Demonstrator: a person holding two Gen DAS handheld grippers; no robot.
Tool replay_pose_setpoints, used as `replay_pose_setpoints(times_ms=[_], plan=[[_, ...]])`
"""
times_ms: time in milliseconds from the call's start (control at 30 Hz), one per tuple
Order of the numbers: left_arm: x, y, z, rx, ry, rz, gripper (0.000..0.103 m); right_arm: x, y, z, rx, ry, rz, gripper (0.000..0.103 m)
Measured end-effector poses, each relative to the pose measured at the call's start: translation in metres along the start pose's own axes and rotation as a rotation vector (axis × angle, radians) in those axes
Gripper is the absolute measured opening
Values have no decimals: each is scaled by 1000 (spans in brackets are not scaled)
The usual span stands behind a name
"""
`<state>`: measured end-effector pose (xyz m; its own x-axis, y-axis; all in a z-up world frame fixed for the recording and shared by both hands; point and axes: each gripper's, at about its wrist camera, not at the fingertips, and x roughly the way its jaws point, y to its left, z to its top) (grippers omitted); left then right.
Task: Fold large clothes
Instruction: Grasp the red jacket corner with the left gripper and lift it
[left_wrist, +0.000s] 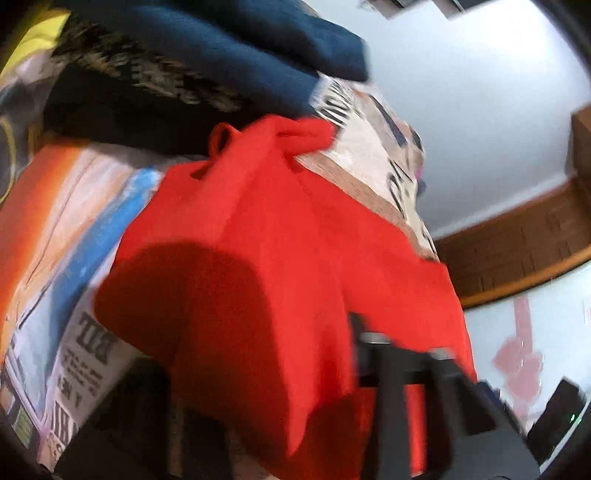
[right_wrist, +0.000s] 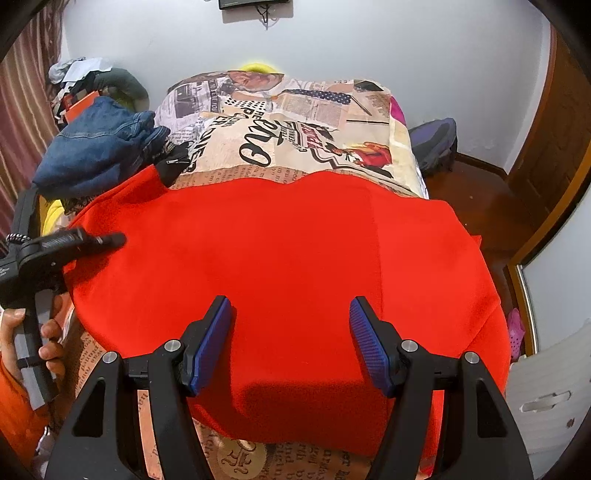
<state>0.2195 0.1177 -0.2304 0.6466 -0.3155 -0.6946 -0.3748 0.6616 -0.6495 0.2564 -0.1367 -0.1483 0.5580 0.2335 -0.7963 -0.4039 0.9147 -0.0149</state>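
Your work surface is a bed (right_wrist: 402, 147) covered with a newspaper-print sheet, set against a pale wall (right_wrist: 369, 40). A wooden door (right_wrist: 546, 147) stands at the right above a dark wood floor, with a backpack (right_wrist: 436, 142) on the floor beside the bed's far right corner. At the left hangs a striped curtain (right_wrist: 22, 110), and a heap of clothes with blue jeans (right_wrist: 96, 147) on top sits on the bed's left side.

The red garment (right_wrist: 288, 277) lies spread flat across the near half of the bed, its right edge draping over the side and its far edge reaching to about mid-bed, just touching the clothes heap at the upper left.

Your right gripper (right_wrist: 290, 343) hovers over the garment's near edge, its blue-padded jaws spread wide with only red cloth visible between them, gripping nothing.

Your left gripper (right_wrist: 110, 240) comes in from the left at the garment's left edge, your left hand (right_wrist: 26, 343) wrapped around its handle. In the left wrist view the red cloth bunches up right in front of the lens and the picture is blurred, so you cannot tell whether those jaws are pinching the cloth.
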Motion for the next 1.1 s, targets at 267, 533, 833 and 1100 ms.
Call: replay_pose_setpoints(times_ms=[267,533,833,1100], plan=[[-49,-52,7,66,-120,-123,14,-10,11,21,-29,-33,9,63],[-128,-107,23,240,-300,-212,13,4,52,43,-70,8,132,63],[-124,-101,35,331,-360,-10,13,72,112,33,-26,197,386,65],[-103,-124,35,408,-336,15,13,50,103,30,-93,145,346,65]])
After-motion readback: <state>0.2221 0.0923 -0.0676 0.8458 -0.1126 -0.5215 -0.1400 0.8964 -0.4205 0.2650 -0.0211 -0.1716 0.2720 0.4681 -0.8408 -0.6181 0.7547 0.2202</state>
